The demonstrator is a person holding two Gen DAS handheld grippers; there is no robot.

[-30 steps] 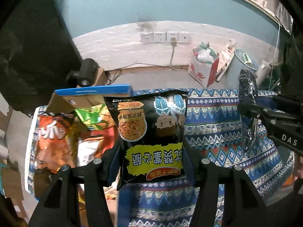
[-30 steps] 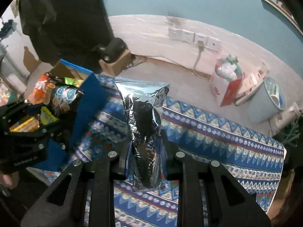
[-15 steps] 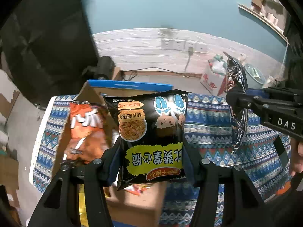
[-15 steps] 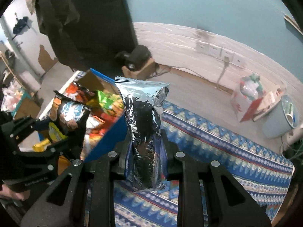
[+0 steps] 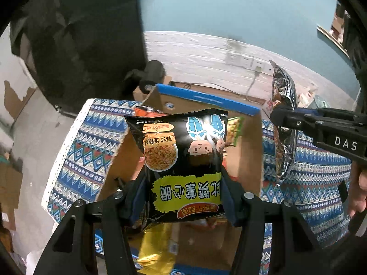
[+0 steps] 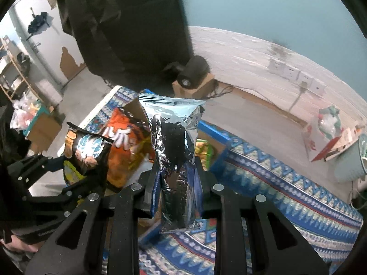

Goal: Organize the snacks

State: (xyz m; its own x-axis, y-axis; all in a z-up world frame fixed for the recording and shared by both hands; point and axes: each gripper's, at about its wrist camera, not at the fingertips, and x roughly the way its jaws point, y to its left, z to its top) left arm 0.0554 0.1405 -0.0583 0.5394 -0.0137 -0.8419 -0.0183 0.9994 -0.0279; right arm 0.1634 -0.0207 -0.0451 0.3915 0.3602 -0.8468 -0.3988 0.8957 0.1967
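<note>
My left gripper (image 5: 183, 197) is shut on a black noodle-snack bag (image 5: 181, 160) with a yellow label, held above an open cardboard box (image 5: 247, 151) with a blue rim. The same bag shows at the left of the right wrist view (image 6: 87, 153). My right gripper (image 6: 176, 183) is shut on a silver foil bag (image 6: 176, 160), held upright over the box's right side; it also shows in the left wrist view (image 5: 283, 123). Inside the box lie an orange bag (image 6: 123, 151), a green bag (image 5: 234, 133) and a gold packet (image 5: 158, 247).
The box stands on a blue patterned cloth (image 6: 275, 194) covering the table. A dark hanging cloth (image 6: 128, 27) is behind. On the floor are a small cardboard block with a black cylinder (image 6: 192, 73), a red-and-white carton (image 6: 325, 137) and a pale bin (image 6: 353, 160).
Both grippers have moved left with their bags and now hang over the box. The box has come nearer and more of its inside shows.
</note>
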